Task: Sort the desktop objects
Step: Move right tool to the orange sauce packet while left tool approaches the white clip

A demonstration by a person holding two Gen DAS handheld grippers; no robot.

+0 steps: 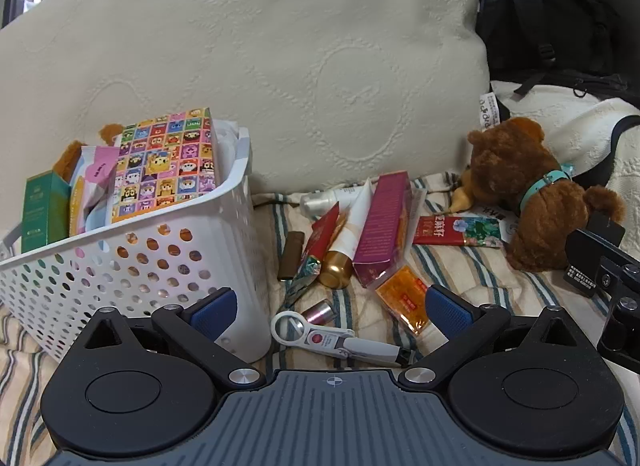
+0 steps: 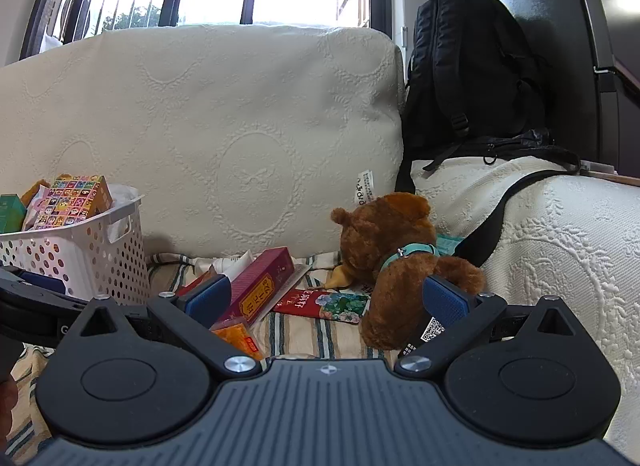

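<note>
A white perforated basket [image 1: 132,262] [image 2: 96,254] on the left holds a pixel-art box [image 1: 168,161], a green box [image 1: 44,209] and a pink packet. Loose items lie on the striped cloth beside it: a magenta box [image 1: 384,225] [image 2: 264,286], a gold-capped tube [image 1: 352,234], a red packet [image 1: 456,231] [image 2: 320,302], an orange sachet [image 1: 404,302], a white magnifier tool [image 1: 332,340], a small pink tube [image 1: 318,312]. A brown plush dog [image 1: 532,189] [image 2: 396,262] sits right. My left gripper [image 1: 330,312] is open above the magnifier. My right gripper [image 2: 326,300] is open, its right pad by the dog.
A large cream cushion [image 1: 280,65] [image 2: 208,125] stands behind everything. A black backpack [image 2: 476,69] leans at the back right on a white quilted cover [image 2: 560,246]. The right gripper's body [image 1: 608,266] shows at the left view's right edge. A window is behind.
</note>
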